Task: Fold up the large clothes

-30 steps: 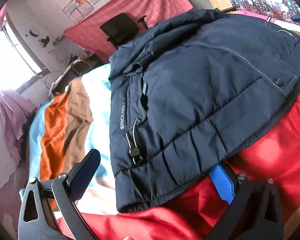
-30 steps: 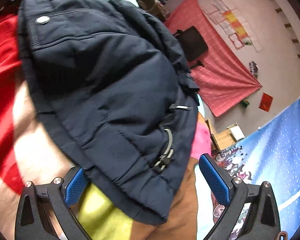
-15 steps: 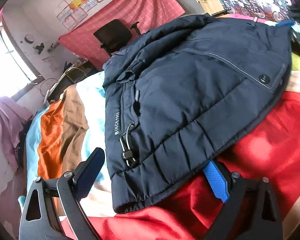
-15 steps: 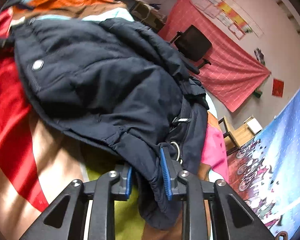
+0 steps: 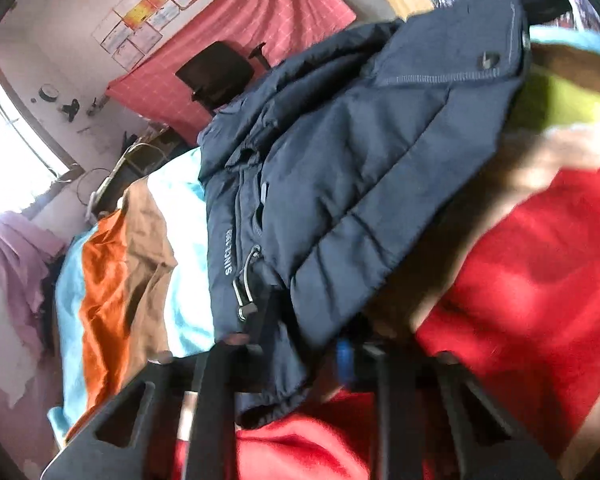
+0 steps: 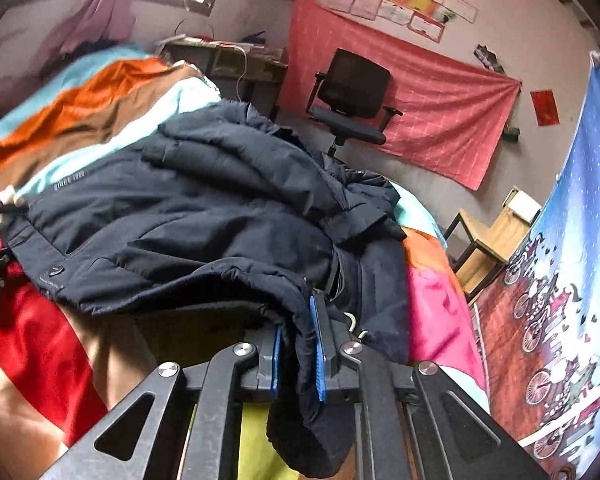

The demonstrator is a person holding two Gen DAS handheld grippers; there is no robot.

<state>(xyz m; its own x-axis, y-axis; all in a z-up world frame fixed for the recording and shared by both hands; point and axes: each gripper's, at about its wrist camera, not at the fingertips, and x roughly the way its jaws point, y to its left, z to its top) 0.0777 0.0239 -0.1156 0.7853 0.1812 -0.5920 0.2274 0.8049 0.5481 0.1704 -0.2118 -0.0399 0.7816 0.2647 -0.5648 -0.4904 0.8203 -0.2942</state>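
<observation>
A navy padded jacket lies on a bed with a striped cover. In the left wrist view my left gripper is shut on the jacket's bottom hem, next to its drawcord toggle, and lifts it off the cover. In the right wrist view my right gripper is shut on the hem at the jacket's other corner; cloth hangs down between its blue pads. The hem edge is raised and sags between the two grippers.
The bed cover has orange, brown, blue, red and pink stripes. A black office chair stands beyond the bed before a red wall cloth. A wooden chair stands at the right. A blue printed curtain hangs close by.
My left gripper has closed on the jacket's hem and raised it. My right gripper, shut half a second ago, has lifted its corner higher and the jacket's lower edge has come off the bed.
</observation>
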